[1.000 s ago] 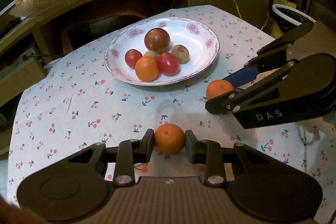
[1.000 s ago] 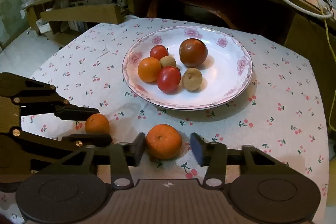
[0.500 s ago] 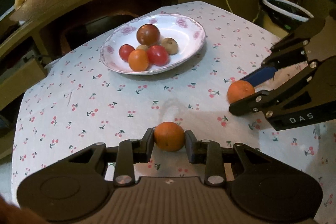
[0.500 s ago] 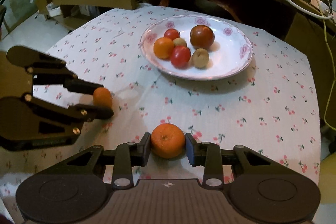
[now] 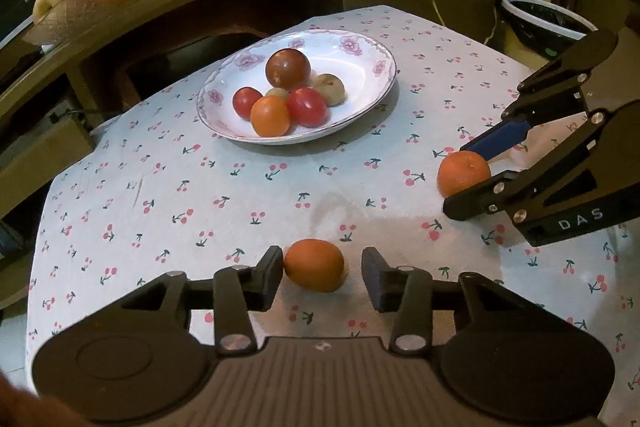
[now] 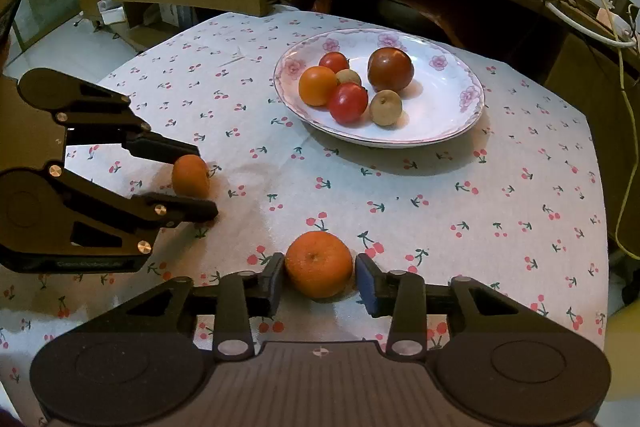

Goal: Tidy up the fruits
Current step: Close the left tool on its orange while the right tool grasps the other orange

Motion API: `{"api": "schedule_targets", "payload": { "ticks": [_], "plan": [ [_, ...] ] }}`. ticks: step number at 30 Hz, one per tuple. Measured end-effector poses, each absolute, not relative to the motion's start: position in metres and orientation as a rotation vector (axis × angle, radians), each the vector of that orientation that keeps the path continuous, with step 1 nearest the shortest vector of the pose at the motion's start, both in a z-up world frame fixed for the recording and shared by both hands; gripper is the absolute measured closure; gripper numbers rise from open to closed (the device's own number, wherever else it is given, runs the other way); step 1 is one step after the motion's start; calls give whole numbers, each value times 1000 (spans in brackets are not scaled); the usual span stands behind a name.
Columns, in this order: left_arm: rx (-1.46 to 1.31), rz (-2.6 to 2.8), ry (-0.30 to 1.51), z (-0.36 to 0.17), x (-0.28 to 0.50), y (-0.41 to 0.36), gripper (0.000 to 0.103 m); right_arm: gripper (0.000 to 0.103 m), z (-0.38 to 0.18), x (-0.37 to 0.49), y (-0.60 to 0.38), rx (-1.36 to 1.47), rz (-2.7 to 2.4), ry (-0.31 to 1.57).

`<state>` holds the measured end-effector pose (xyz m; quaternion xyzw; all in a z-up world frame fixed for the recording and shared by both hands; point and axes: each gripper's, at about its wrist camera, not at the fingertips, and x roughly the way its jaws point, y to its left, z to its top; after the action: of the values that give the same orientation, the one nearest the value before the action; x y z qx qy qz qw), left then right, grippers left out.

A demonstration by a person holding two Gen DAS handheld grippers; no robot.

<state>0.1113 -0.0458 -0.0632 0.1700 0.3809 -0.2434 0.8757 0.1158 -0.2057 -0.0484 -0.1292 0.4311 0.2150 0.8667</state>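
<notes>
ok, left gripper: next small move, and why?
Probably lift the left gripper straight up, clear of the orange. Its jaws clamped that orange half a second ago; now they stand open, with a gap at one finger, and the orange rests on the tablecloth. That reads as a release, so backing off without nudging it seems next.

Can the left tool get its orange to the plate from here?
Probably yes. The cloth between the left tool and the plate is bare, though the tool stands open around the orange.
</notes>
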Motion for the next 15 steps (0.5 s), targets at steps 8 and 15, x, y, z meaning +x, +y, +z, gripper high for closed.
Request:
{"api": "schedule_targets", "payload": {
  "ticks": [8,15],
  "plan": [
    [311,-511,807,-64,111,-38,54,59,-47,118,-209,-250,444,905],
    [293,-511,825,-63,113,-39,58,60,-47,117,-206,-254,445,912]
  ]
}}
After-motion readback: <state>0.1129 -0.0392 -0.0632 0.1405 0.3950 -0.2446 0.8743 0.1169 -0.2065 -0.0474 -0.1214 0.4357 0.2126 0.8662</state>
